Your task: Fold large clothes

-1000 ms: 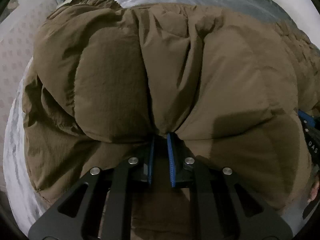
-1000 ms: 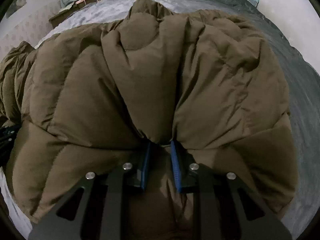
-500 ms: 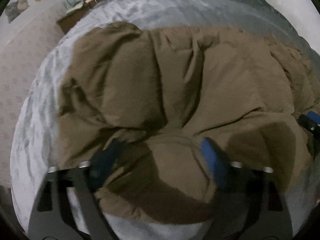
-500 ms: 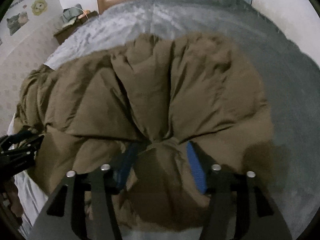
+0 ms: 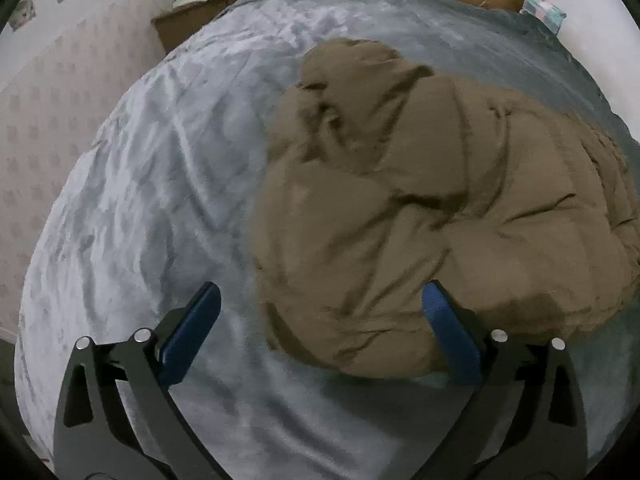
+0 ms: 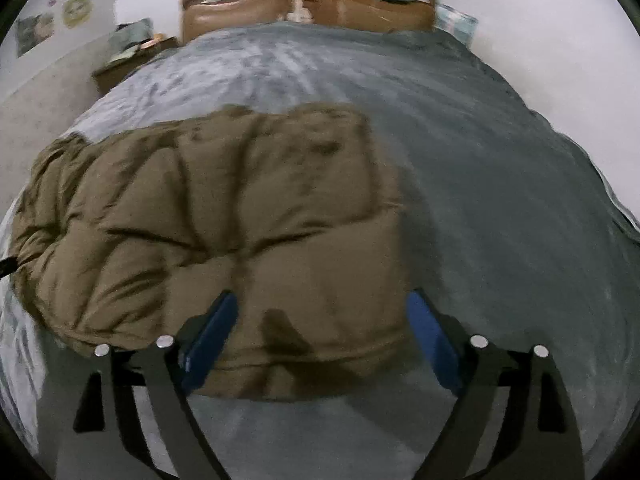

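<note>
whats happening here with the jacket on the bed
A person with a handheld gripper in each hand is folding a puffy olive-brown quilted jacket on a bed with a grey plush blanket. The left gripper and right gripper have just been opening and now both stand open above the jacket's near edge, holding nothing. The jacket lies bunched on the blanket, released.

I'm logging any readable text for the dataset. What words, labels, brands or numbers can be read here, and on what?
None can be read.
Wall pictures: too small and blurred to show any lettering.
Brown puffer coat: no label or brand visible.
Headboard: no text visible.
</note>
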The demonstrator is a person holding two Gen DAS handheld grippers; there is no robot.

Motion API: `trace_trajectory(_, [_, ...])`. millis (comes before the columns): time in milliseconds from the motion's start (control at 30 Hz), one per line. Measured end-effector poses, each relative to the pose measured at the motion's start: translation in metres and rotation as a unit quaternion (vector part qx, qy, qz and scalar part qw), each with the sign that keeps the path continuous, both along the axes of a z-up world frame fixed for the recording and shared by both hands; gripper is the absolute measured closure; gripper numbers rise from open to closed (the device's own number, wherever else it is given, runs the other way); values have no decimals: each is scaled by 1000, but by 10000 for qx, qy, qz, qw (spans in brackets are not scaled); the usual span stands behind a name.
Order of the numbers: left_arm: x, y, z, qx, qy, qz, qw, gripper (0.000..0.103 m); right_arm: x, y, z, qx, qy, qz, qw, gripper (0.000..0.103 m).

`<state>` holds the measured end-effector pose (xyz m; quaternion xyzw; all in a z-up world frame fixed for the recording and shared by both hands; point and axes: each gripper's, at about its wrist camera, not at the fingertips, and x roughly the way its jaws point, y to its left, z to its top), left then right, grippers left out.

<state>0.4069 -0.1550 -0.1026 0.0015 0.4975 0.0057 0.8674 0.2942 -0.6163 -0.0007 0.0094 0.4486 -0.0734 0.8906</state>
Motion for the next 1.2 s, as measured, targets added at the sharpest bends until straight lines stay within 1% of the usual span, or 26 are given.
trace_trajectory(100, [1, 7, -1, -7, 54, 52, 10000, 3, 3, -22, -6, 309, 61, -209, 9993, 15])
trace_trajectory(167, [3, 11, -6, -148, 114, 85, 9998, 3, 6, -29, -13, 481, 152, -228, 9985, 13])
trace_trajectory(267, [6, 13, -12, -288, 103, 98, 9995, 3, 11, -33, -27, 562, 280, -245, 9977, 13])
trace_trajectory(333, [5, 13, -17, -338, 114, 66, 9993, 3, 12, -37, -34, 701, 253, -314, 9967, 12])
trace_trajectory(433, [15, 17, -24, -645, 248, -13, 9976, 3, 11, -44, -43, 959, 231, -446, 9941, 7])
trace_trajectory(567, [29, 24, -41, -1059, 510, -59, 9931, 3, 12, -52, -55, 1406, 262, -561, 9881, 6])
trace_trajectory(633, [32, 24, -49, -1131, 589, -78, 9918, 3, 13, -51, -57, 1506, 254, -542, 9868, 6])
trace_trajectory(800, [51, 17, -66, -1106, 751, -167, 9909, 3, 17, -42, -60, 1418, 253, -396, 9888, 6])
trace_trajectory(933, [53, 10, -77, -990, 757, -206, 9920, 3, 19, -41, -63, 1426, 292, -362, 9887, 5])
trace_trajectory(1000, [58, 9, -78, -957, 736, -234, 9924, 3, 21, -40, -69, 1463, 377, -295, 9881, 4])
trace_trajectory(1067, [60, 7, -82, -954, 743, -263, 9923, 3, 21, -41, -76, 1580, 406, -231, 9863, 2])
trace_trajectory(1100, [67, 6, -81, -959, 748, -271, 9922, 3, 22, -42, -80, 1707, 412, -201, 9843, 2])
trace_trajectory(1200, [71, 4, -82, -969, 761, -291, 9920, 3, 25, -46, -92, 2101, 473, -166, 9764, 2])
